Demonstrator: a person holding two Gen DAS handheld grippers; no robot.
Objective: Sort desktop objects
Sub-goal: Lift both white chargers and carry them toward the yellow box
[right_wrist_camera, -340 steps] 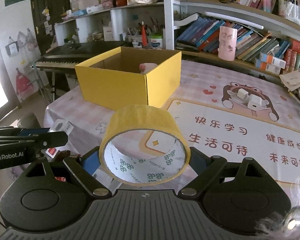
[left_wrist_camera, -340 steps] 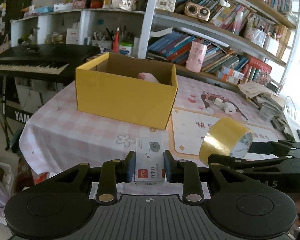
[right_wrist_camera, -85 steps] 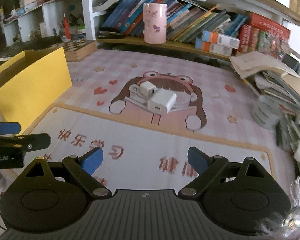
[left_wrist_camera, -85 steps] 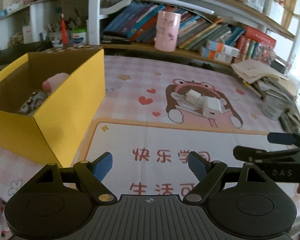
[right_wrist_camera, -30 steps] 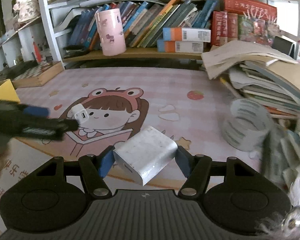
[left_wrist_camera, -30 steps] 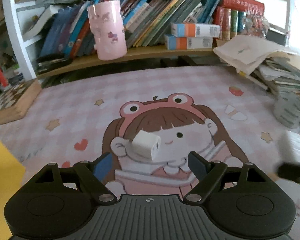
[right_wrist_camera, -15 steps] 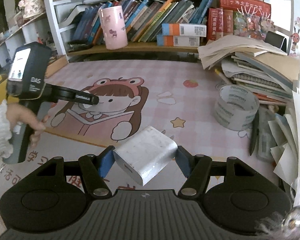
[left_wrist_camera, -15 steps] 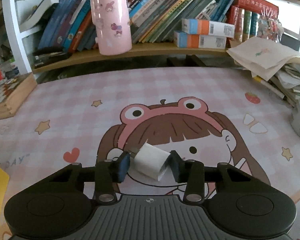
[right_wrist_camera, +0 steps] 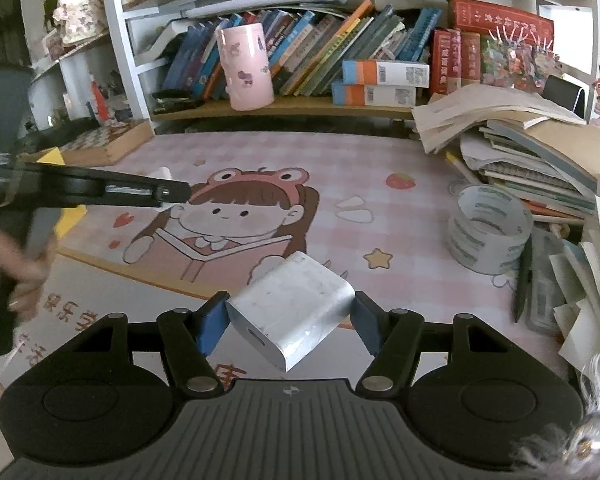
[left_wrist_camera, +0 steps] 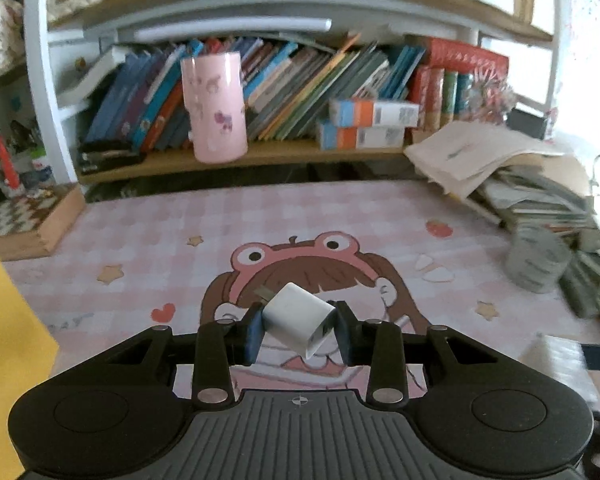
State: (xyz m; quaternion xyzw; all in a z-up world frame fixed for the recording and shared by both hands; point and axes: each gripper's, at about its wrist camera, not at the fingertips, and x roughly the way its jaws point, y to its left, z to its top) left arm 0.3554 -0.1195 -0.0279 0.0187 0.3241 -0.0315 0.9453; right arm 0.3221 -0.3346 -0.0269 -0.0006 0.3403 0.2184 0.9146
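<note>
My left gripper [left_wrist_camera: 298,326] is shut on a small white charger cube [left_wrist_camera: 298,322] and holds it above the cartoon girl print on the pink desk mat [left_wrist_camera: 340,220]. The same gripper shows in the right wrist view [right_wrist_camera: 168,194], at the left, with the cube's white corner above its tip. My right gripper [right_wrist_camera: 288,320] is shut on a larger white charger block [right_wrist_camera: 290,310], tilted, held above the mat. A corner of the yellow cardboard box [left_wrist_camera: 4,344] shows at the left edge.
A roll of clear tape [right_wrist_camera: 490,234] lies on the mat at the right, beside a messy stack of papers and books [right_wrist_camera: 532,152]. A pink cup [right_wrist_camera: 246,66] stands on the low shelf among books. A wooden chessboard box [right_wrist_camera: 108,140] sits at the back left.
My left gripper has lifted the small charger cube off the mat. My right gripper still holds the larger charger block and has shifted slightly.
</note>
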